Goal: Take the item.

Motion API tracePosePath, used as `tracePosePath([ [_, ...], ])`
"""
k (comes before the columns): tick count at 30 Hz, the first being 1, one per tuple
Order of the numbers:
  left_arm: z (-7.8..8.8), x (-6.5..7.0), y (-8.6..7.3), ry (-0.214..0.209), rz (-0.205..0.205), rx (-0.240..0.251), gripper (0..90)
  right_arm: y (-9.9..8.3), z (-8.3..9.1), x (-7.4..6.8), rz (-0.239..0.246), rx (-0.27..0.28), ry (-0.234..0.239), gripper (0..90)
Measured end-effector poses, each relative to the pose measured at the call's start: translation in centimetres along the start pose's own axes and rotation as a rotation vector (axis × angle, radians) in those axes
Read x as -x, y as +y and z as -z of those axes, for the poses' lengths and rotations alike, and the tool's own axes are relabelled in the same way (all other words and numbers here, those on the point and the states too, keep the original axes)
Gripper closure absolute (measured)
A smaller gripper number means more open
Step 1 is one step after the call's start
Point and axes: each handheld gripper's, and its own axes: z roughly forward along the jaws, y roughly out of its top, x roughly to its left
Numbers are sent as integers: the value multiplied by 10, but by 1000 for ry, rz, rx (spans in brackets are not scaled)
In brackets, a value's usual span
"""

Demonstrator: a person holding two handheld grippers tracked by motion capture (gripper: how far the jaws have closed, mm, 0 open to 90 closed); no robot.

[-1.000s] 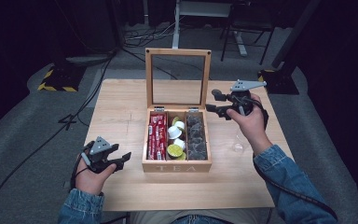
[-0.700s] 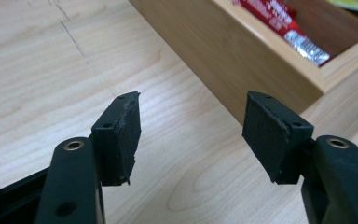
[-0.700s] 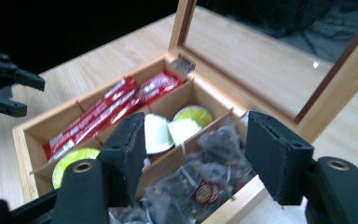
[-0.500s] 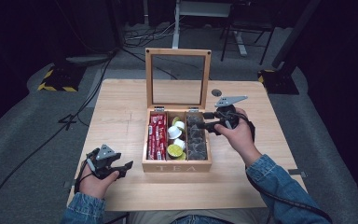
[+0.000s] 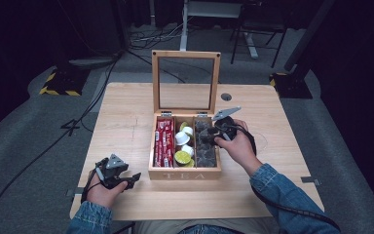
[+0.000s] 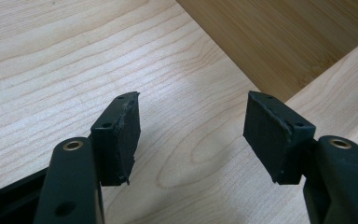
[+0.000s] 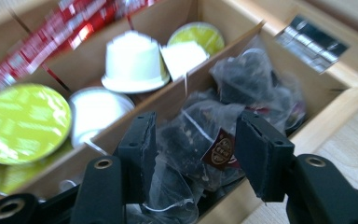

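A wooden tea box point(image 5: 185, 173) stood near the middle of the table point(image 5: 126, 112), its glass-paned lid point(image 5: 185, 80) raised upright at the far side. The box's left compartment held red packets point(image 5: 164, 142), the middle one white and green capsules point(image 5: 183, 146), and the right one dark pyramid tea bags point(image 5: 205, 146).

The right gripper point(image 5: 213, 132) reached into the right compartment from the box's right side. In the right gripper view its jaws had just been closing, and a dark tea bag point(image 7: 193, 140) with a small red tag point(image 7: 220, 150) sat between them. The left pad lay at the bag's edge, while the right pad stood just beside the tag; whether the pads were already pressing could not be told, and a visible gap remained.

The left gripper point(image 5: 129, 178) rested low near the table's front left corner, just beside the box's front left corner. In the left gripper view its jaws stood apart with bare table wood point(image 6: 186, 126) between them, and the box's wall point(image 6: 284, 42) showed beyond them.
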Motion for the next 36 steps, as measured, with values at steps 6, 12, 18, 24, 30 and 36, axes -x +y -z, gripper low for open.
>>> tracePosePath([
  [6,-3,0,-1,-1,4,-8,368,0,-18,-2,3,-50,11,509],
  [12,-4,-1,-2,-2,2,-12,368,-1,-23,1,-11,-49,27,623],
  [18,-4,-2,-2,-2,0,-9,369,-2,-21,1,-7,-35,30,731],
  [24,-6,-3,-3,-5,3,3,367,-1,-16,1,-6,-6,33,740],
  [30,-8,-3,-4,-7,-3,23,343,0,-8,2,-20,34,49,742],
  [36,-9,-4,-6,-4,-13,37,327,2,1,3,-36,87,69,742],
])
